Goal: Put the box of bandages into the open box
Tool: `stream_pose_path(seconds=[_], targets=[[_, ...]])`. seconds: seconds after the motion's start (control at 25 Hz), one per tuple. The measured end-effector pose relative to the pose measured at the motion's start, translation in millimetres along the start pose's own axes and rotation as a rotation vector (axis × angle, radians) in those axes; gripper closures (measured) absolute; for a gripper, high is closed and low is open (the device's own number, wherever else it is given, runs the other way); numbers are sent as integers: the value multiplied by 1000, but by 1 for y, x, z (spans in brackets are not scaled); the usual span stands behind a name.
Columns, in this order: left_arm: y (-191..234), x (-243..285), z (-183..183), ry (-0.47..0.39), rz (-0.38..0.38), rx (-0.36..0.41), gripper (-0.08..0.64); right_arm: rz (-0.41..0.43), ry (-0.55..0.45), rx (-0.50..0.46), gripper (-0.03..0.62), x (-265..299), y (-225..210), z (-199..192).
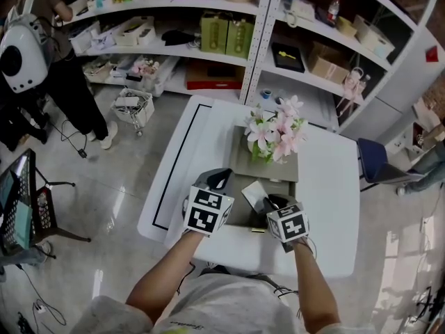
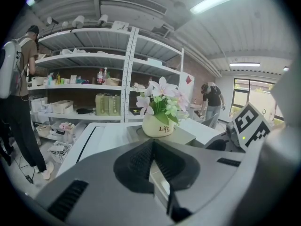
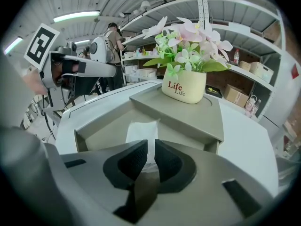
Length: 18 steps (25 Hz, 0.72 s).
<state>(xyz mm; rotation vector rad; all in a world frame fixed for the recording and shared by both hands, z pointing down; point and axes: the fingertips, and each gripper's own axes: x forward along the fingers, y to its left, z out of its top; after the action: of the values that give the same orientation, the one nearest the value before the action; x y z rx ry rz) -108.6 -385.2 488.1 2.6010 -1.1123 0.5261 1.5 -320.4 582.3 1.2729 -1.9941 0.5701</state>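
Note:
A white box of bandages [image 1: 254,191] leans tilted inside the grey-green open box [image 1: 240,216] on the white table. My right gripper [image 1: 268,204] is shut on its near end; in the right gripper view the bandage box [image 3: 142,131] runs from between the pads down into the open box [image 3: 94,126]. My left gripper [image 1: 221,179] is at the open box's left wall. In the left gripper view its jaws [image 2: 153,145] meet at the tips, with a pale wall edge [image 2: 160,182] between the pads.
A cream flower pot [image 1: 274,136] stands on the grey lid [image 1: 243,164] just behind the open box. Shelving [image 1: 222,33] runs behind the table [image 1: 327,186]. A person [image 1: 42,54] stands far left; a blue chair [image 1: 372,160] sits to the right.

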Motion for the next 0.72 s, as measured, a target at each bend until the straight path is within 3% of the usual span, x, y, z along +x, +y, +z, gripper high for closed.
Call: stream_pose_path(seconds=[0.28, 0.72], targets=[[-7, -4, 8, -13, 7, 15, 557, -3, -68, 17, 539, -18, -6, 13], [-23, -10, 19, -21, 56, 29, 557, 14, -254, 68, 548, -72, -24, 53]])
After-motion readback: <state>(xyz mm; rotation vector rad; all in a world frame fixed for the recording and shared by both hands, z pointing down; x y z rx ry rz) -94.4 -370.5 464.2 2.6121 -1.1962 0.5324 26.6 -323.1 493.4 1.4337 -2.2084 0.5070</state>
